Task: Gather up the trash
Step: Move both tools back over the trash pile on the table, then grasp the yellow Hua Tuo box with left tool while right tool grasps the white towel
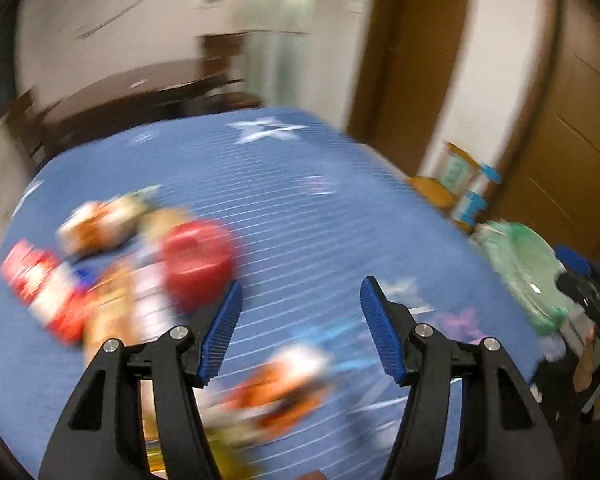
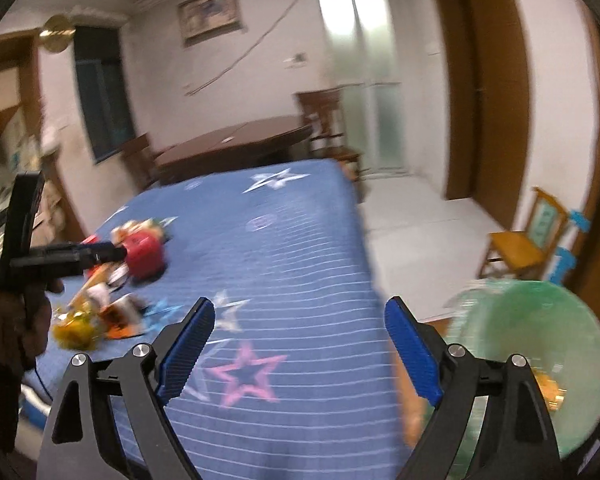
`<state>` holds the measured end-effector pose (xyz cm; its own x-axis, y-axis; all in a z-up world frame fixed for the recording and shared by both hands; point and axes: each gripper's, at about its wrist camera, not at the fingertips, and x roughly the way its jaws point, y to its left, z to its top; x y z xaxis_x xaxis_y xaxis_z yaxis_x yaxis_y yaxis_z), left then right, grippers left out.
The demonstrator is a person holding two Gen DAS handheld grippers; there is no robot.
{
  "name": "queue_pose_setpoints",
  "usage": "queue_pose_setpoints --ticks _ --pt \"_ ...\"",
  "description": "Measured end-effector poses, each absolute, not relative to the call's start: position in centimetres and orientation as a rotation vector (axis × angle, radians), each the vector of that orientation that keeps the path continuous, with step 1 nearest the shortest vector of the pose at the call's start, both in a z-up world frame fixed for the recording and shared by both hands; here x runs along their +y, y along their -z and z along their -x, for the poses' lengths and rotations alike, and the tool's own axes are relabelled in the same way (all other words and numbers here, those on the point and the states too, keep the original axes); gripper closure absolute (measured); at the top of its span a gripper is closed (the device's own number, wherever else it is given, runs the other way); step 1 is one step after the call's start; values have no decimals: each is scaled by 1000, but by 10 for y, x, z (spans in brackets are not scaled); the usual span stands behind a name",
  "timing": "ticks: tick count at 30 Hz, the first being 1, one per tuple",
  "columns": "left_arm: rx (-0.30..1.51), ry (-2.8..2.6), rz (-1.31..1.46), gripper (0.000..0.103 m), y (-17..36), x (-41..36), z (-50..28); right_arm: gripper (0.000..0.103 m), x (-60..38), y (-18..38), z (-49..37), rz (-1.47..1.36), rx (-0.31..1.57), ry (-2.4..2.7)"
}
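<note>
A blue star-patterned cloth (image 2: 284, 248) covers the table. Wrappers (image 1: 100, 280) and a red cup (image 1: 198, 262) lie heaped at its left side. A green-lined bin (image 2: 536, 344) stands off its right edge. Left gripper (image 1: 300, 328) and right gripper (image 2: 300, 344) gape wide, holding nothing. Beyond: a brown table (image 2: 236, 144), wooden doors (image 2: 488, 80) and a chair (image 2: 524, 240).

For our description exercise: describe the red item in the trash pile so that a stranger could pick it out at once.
Start at the blue star-patterned cloth covering the table. On its left side lies a pile of wrappers. At the pile's far edge sits the red item, rounded and bulky. It alone is solid red; its neighbours are flat and mixed in colour.
</note>
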<state>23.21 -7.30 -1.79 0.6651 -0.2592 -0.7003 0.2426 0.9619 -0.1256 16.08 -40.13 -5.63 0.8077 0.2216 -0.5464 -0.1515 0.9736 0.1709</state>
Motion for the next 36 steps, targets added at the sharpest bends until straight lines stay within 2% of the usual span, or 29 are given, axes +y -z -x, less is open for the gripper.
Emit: queue_pose_setpoints --ticks 5,10,16,18,29,36 --pt "851 153 116 44 32 13 -233 16 -334 62 -180 -77 637 -326" --pt "928 144 163 44 51 47 -241 16 -288 65 -187 -58 662 -394" --pt "986 197 213 44 67 51 -252 16 -264 64 -191 -34 688 -447" --pt "995 198 225 39 72 54 -252 16 -256 63 -194 -27 697 -458" --pt "1048 223 167 39 87 40 -266 16 -236 73 -200 -4 725 -488" --pt "1028 233 159 44 87 39 -261 16 -213 71 -206 34 746 -535"
